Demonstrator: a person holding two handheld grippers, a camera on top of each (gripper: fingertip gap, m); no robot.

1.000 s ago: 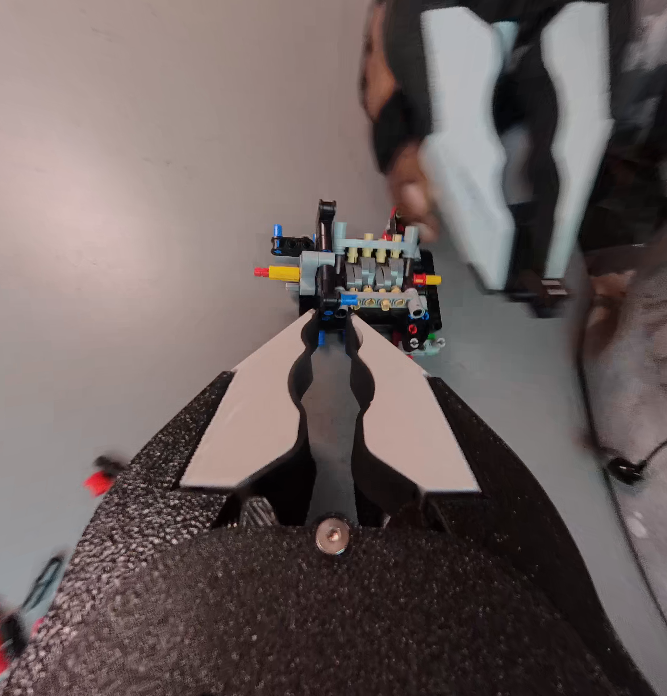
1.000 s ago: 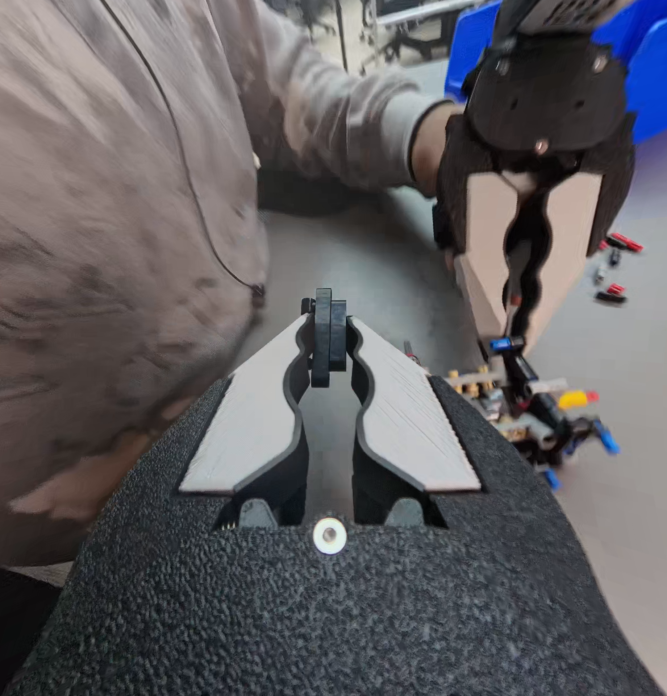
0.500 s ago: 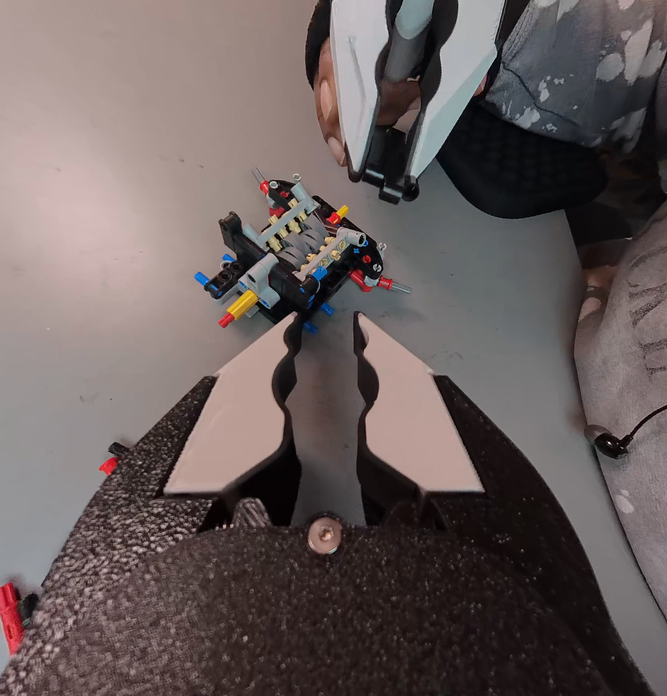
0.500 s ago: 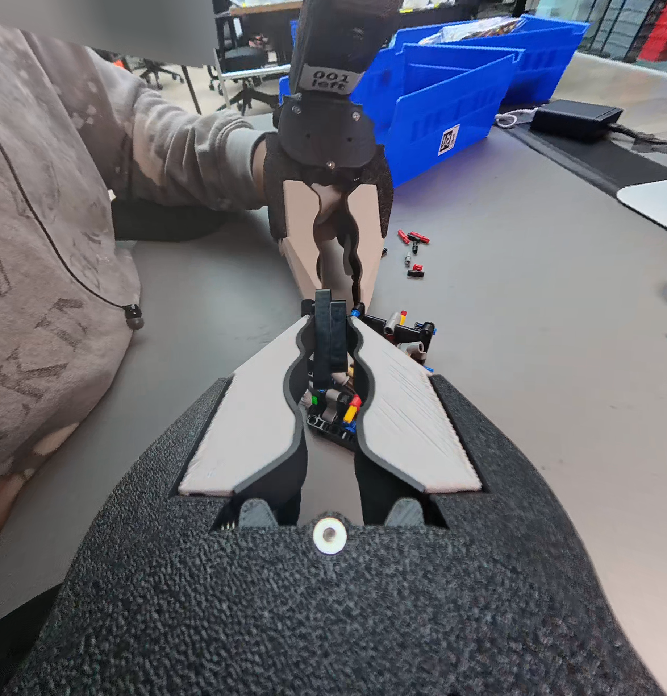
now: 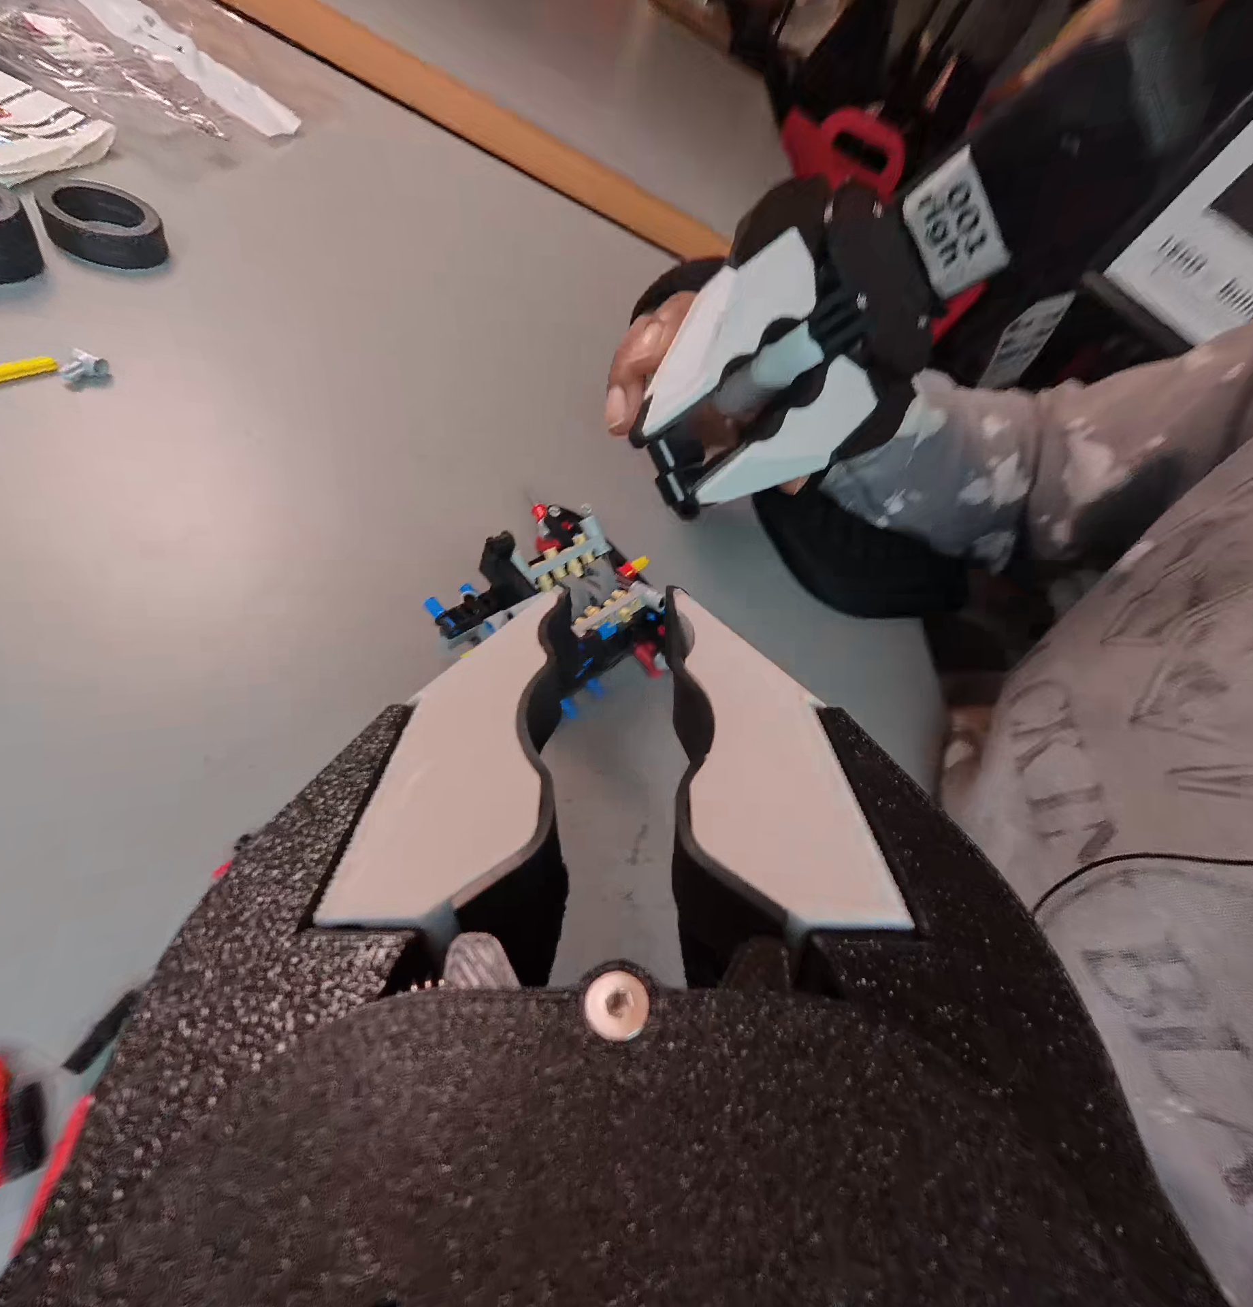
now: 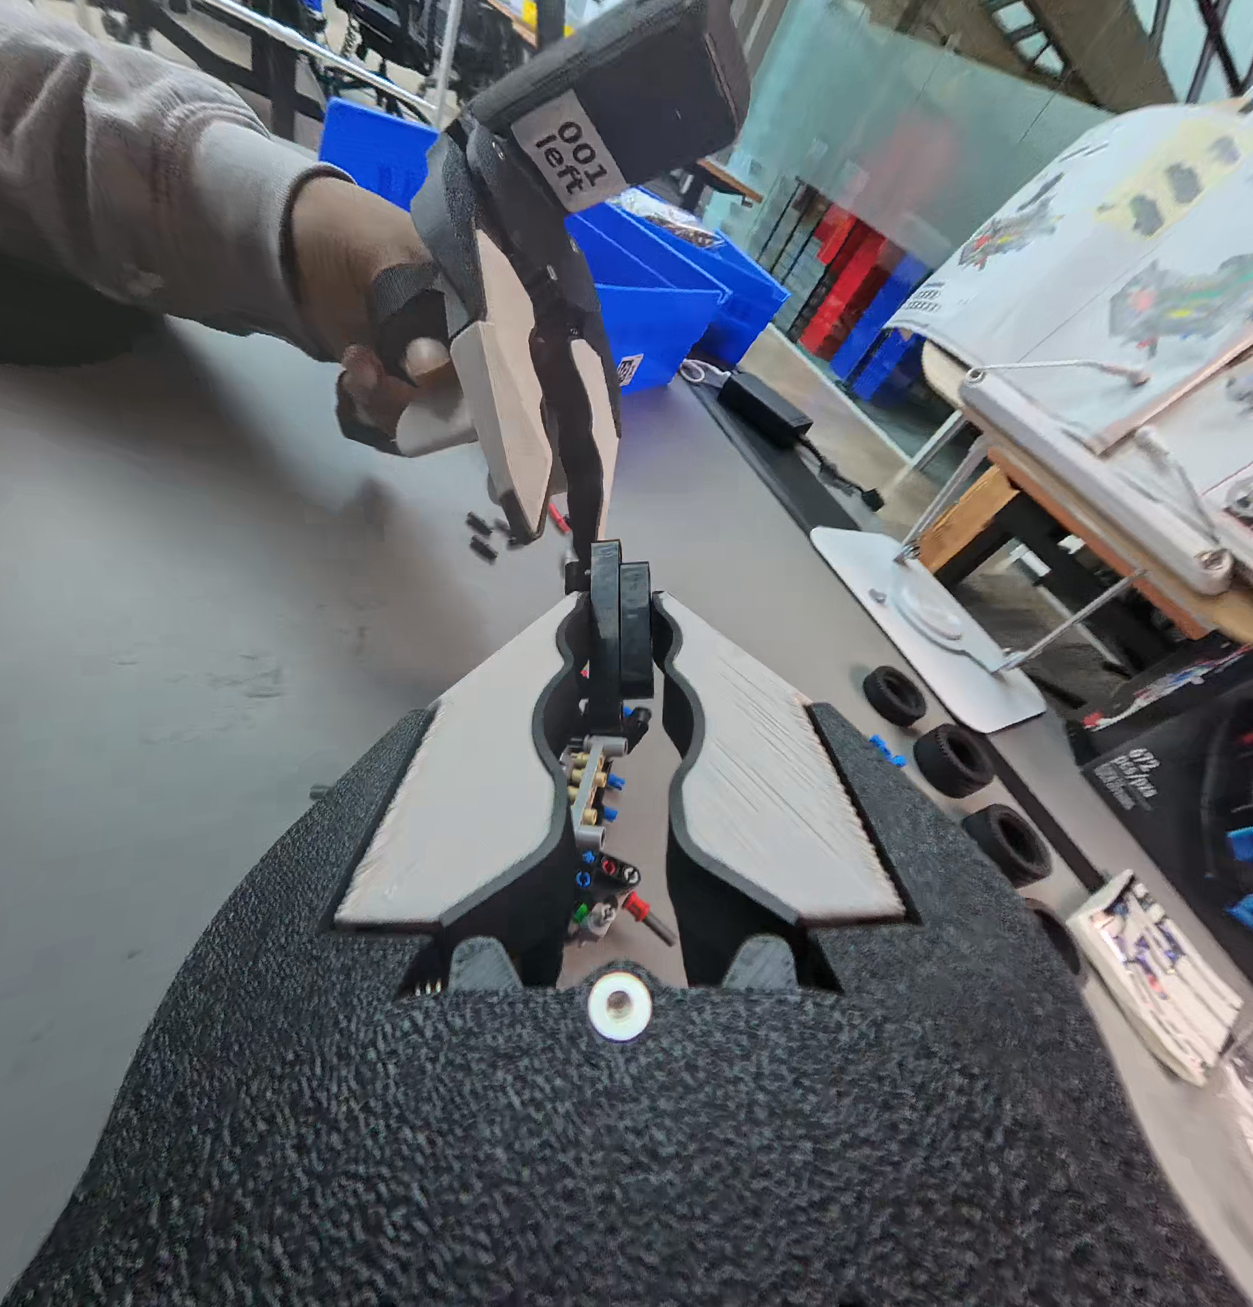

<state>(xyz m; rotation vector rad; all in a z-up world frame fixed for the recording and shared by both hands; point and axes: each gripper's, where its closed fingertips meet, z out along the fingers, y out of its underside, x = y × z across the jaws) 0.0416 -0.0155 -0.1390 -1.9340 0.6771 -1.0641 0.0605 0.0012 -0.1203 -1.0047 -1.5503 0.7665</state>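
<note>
1. Black paired beam (image 6: 620, 622) is pinched upright between the right tongs (image 6: 616, 601), raised above the surface (image 6: 185, 636).
2. Left tongs (image 5: 613, 601) stand open and empty, tips just over the brick model (image 5: 574, 601) on the surface.
3. Black tyres (image 6: 956, 760) lie to the right.

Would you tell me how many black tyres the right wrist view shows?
3 black tyres, in a row on the table's right: farthest, middle, nearest. Others may be hidden.
</note>
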